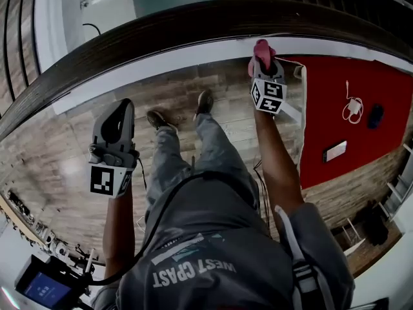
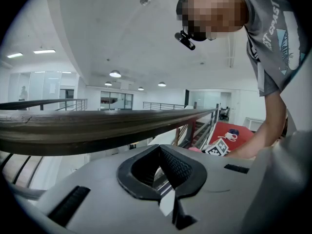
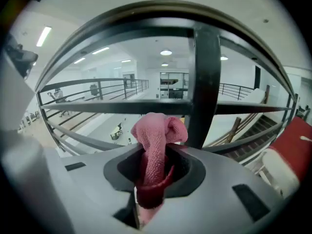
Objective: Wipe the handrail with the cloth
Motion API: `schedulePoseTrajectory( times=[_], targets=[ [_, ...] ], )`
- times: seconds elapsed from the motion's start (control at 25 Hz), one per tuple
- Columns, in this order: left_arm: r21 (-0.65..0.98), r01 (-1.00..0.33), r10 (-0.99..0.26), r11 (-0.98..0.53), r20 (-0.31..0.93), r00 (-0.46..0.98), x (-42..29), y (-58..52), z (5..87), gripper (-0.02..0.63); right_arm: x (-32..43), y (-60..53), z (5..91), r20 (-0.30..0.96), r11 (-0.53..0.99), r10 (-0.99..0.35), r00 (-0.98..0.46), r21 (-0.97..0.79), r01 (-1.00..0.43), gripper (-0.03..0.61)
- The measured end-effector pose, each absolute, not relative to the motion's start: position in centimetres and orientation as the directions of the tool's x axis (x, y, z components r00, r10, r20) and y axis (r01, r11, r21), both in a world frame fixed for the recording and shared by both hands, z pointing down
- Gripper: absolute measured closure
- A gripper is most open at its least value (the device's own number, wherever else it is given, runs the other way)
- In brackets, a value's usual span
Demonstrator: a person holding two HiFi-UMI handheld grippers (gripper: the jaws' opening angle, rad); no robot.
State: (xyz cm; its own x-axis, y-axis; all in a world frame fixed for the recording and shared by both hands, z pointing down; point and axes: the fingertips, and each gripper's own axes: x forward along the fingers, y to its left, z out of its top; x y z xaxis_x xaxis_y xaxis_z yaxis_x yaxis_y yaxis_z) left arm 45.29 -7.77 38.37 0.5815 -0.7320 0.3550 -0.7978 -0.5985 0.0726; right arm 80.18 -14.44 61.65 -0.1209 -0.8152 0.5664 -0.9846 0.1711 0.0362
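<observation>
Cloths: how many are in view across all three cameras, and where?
1. The pink cloth is clamped in the right tongs, held up near the handrail. The left tongs are shut and hold none. More could lie outside the views.

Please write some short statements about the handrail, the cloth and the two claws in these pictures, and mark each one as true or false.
1. The right claw holds a pink cloth. True.
2. The left claw holds a second cloth. False: there is nothing between its jaws.
3. The handrail is white. False: it is dark brown.
4. The person wears a grey shirt. True.
</observation>
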Motion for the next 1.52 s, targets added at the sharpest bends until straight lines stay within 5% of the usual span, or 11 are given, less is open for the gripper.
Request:
schedulePoseTrajectory(
  times=[0.2,0.48,0.8,0.96,1.08,1.36,1.52],
  targets=[
    [0.073,-0.806,-0.72,-0.587,0.409,0.561,45.0,-6.1,42.2,0.607,81.2,-19.2,70.6,0.609,0.23,-0.77,-0.19,-0.012,-0.973,0.497],
    [0.093,-0.825,-0.705,-0.558,0.472,0.53,40.5,-4.0,46.4,0.607,79.2,-22.2,75.2,0.588,-0.045,-0.809,-0.009,-0.077,-0.996,0.497],
    [0.09,-0.823,-0.713,-0.561,0.453,0.535,37.5,-3.8,46.1,0.607,60.4,-19.2,74.5,0.614,0.452,-0.668,-0.421,-0.115,-0.885,0.497],
    [0.065,-0.835,-0.735,-0.546,0.441,0.515,34.3,-3.5,46.0,0.607,69.9,-22.1,74.6,0.533,0.172,-0.825,-0.187,-0.078,-0.982,0.497],
    [0.026,-0.823,-0.734,-0.567,0.437,0.519,31.9,-3.9,47.6,0.607,71.8,-23.2,78.0,0.608,0.135,-0.78,-0.148,-0.067,-0.989,0.497],
    [0.138,-0.829,-0.686,-0.541,0.498,0.531,28.3,-4.1,49.8,0.607,47.9,-21.0,76.0,0.576,0.598,-0.635,-0.515,-0.056,-0.8,0.497],
    [0.095,-0.823,-0.739,-0.56,0.393,0.547,27.1,-4.5,46.8,0.607,43.8,-20.7,73.9,0.567,0.597,-0.644,-0.514,-0.047,-0.801,0.497]
  ],
)
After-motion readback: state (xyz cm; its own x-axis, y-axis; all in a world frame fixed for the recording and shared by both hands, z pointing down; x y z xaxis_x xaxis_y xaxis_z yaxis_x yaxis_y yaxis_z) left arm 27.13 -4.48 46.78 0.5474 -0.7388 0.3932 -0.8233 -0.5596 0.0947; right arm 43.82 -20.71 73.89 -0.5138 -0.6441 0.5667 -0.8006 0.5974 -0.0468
